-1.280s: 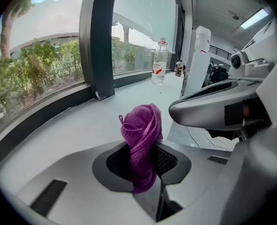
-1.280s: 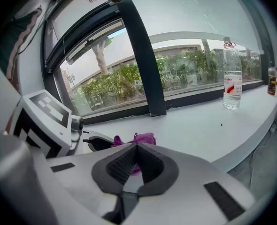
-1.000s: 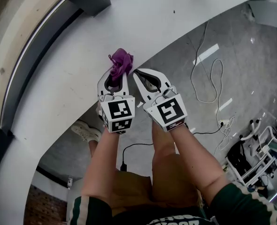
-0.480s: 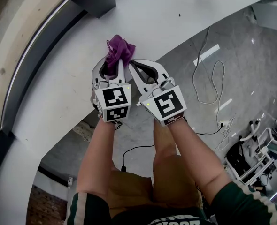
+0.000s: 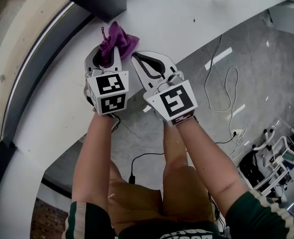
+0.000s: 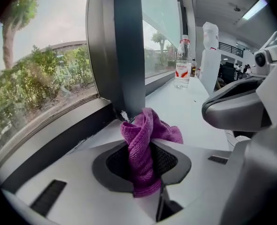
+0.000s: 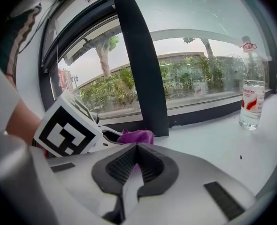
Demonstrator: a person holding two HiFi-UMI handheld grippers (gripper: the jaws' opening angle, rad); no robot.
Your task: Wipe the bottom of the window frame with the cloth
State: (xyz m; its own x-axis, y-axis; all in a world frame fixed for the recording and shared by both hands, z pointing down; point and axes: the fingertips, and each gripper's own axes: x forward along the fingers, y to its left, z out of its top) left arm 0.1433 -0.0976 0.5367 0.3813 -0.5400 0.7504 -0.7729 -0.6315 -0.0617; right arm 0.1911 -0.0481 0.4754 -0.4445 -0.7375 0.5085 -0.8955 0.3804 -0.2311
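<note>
Pinching crumpled purple microfibre cloth (image 6: 143,144) in left gripper (image 5: 107,54), forearm outstretched toward dark window-frame post (image 6: 129,55); right gripper (image 5: 137,58) alongside, pressed together, empty.

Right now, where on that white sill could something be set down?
The sill lies bare between the right gripper and the water bottle, and again to the left of the left gripper, along the dark window frame. It is crowded at the foot of the dark post, where the purple cloth and both grippers sit close together.
</note>
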